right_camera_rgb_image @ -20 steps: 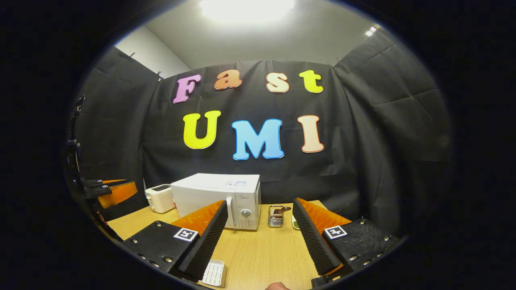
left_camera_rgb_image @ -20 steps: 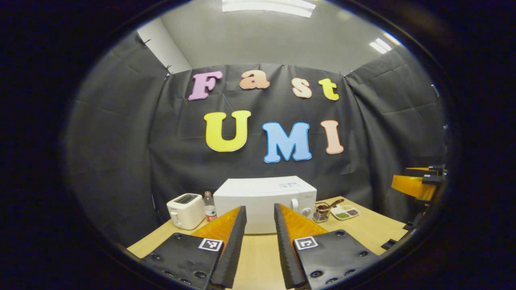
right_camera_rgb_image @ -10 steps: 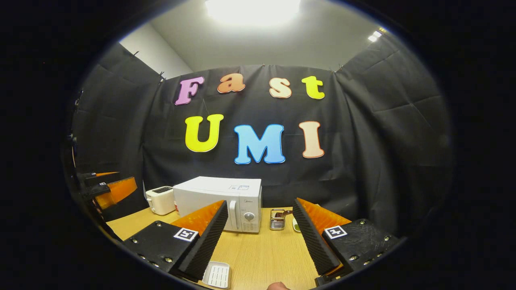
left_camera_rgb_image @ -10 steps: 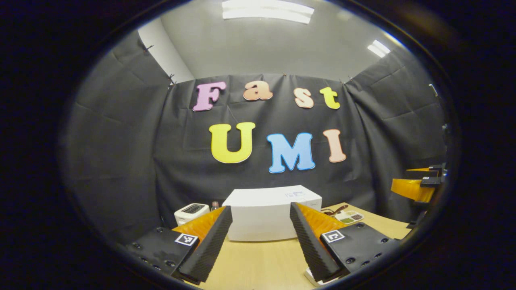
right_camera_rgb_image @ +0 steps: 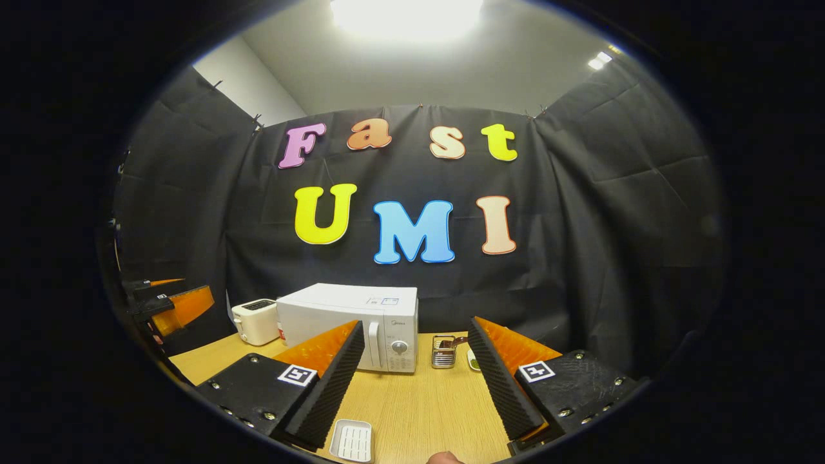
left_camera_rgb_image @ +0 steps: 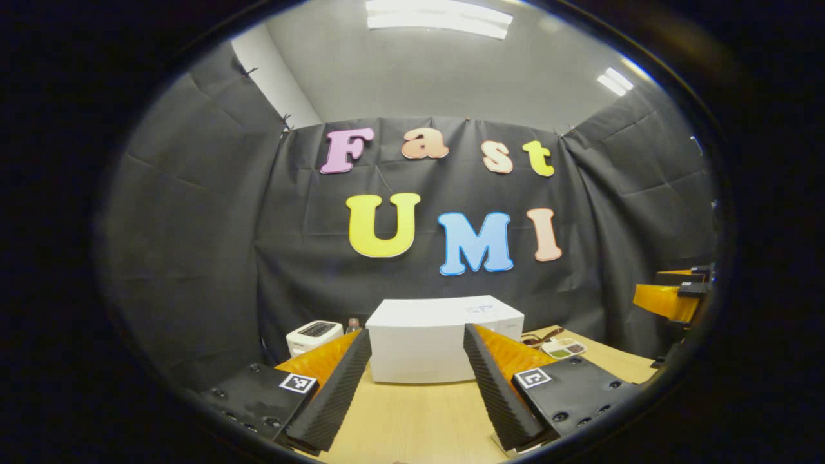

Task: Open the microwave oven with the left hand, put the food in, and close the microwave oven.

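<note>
Plainly, scene: a white microwave oven point(left_camera_rgb_image: 445, 338) stood on the wooden table point(right_camera_rgb_image: 425, 406), lower centre of both views, its door flush with the body.
Left gripper point(left_camera_rgb_image: 416, 386): released, fingers spread wide with nothing between them, held above the near table edge at the bottom of its own view; it also showed at the left edge of the right gripper view point(right_camera_rgb_image: 171, 306).
Right gripper point(right_camera_rgb_image: 412, 380): likewise released and empty, fingers parted at the bottom of its own view; its far end appeared at the right edge of the left gripper view point(left_camera_rgb_image: 670, 299).
Door handle point(right_camera_rgb_image: 372, 345): a pale vertical bar on the oven's front, just left of the control dial point(right_camera_rgb_image: 399, 347), so its long axis ran up and down.
Key relation: the oven lay straight ahead of the left gripper, framed between its two fingers yet well apart from them; from the right gripper it sat ahead and to the left.
Nearer hand: I judged the left better lined up with the oven front.
Food: a small white tray point(right_camera_rgb_image: 351, 441) lay at the bottom of the right gripper view; its contents could not be made out.
Stage: a shut door and two empty grippers would fit either the oven awaiting opening or the oven closed again with food inside; the interior was hidden.
Nearby: a toaster point(right_camera_rgb_image: 256, 320) left of the oven, a metal holder point(right_camera_rgb_image: 442, 351) and a divided dish point(left_camera_rgb_image: 562, 348) to its right.
</note>
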Available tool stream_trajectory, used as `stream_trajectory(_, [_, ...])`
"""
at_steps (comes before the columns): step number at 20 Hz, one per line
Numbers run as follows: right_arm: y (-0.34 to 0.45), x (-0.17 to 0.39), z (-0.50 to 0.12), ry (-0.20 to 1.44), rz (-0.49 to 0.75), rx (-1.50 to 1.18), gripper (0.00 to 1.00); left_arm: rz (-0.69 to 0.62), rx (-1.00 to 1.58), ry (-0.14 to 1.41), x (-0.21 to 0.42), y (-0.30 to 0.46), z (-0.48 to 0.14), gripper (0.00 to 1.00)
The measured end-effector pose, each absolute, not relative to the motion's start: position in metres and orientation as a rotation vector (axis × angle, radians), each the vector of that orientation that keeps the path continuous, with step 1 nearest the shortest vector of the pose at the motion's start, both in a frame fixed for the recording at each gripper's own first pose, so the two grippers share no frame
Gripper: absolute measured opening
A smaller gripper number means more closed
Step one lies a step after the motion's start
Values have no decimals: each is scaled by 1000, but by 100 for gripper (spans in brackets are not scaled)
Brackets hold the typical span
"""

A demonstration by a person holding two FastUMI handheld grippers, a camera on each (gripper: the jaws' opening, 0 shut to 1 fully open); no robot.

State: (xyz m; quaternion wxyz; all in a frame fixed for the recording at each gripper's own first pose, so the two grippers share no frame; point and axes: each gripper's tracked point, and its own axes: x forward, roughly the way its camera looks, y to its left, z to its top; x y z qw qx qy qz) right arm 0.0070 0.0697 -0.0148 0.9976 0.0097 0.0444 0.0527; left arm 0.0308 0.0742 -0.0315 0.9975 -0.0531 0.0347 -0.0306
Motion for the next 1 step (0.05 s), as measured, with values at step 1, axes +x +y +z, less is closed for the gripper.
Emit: stream_trajectory(1, [70,7,-15,88,103,17,98,-59,-110,73,31,75,-33,99])
